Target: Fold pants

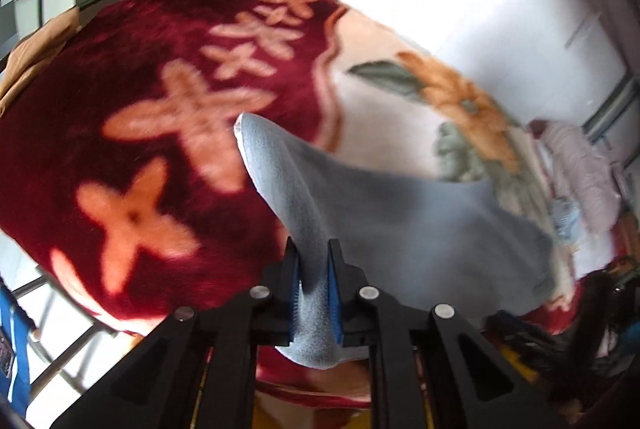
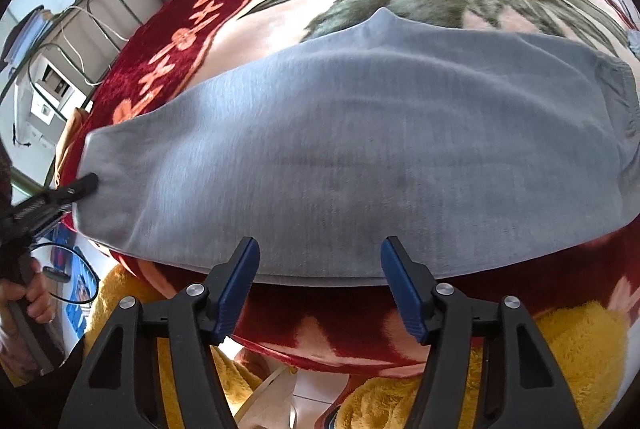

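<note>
Black grippers [image 2: 320, 253], blue pads [image 2: 236, 289], silver screws

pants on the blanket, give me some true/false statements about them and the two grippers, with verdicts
1. The left gripper is clamped on a fold of the grey pants. True.
2. The right gripper is shut on the pants. False: its jaws stand open, nothing between the pads.
3. The pants lie on a red and cream floral blanket. True.
4. The pants are black. False: they are light grey.
5. The left gripper holds the pants at their end toward the left in the right wrist view. True.
</note>
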Motion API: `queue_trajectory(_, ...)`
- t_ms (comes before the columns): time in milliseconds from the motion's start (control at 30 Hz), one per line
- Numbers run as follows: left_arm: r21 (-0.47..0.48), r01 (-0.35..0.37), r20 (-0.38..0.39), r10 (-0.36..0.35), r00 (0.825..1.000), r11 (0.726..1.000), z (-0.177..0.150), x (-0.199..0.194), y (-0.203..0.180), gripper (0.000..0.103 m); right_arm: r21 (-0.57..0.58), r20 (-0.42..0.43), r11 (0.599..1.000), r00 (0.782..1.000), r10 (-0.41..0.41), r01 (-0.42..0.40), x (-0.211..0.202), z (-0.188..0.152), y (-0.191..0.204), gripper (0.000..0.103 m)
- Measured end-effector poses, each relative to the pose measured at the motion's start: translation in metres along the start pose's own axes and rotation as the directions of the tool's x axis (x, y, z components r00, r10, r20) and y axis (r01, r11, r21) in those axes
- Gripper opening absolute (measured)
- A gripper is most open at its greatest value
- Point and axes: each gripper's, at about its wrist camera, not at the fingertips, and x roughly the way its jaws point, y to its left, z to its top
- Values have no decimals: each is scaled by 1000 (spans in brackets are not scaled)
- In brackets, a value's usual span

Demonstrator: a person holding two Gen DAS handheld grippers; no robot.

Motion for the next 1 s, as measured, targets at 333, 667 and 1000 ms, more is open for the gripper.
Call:
queue_trajectory(333, 114, 118, -86, -108, 990, 986, -5, 14, -69, 12, 36, 37, 999, 999, 3, -4, -13, -4, -14, 66)
queue_trajectory(667, 121, 118, -239, -87, 967, 986, -26, 70, -86, 15, 61, 15, 998, 1000, -5, 4, -7, -6, -25, 66)
queue_trajectory(1000, 178, 138, -203, -101, 974, 974, -24, 28, -92, 47, 37, -29, 998, 999, -42, 43, 5, -3, -17, 66)
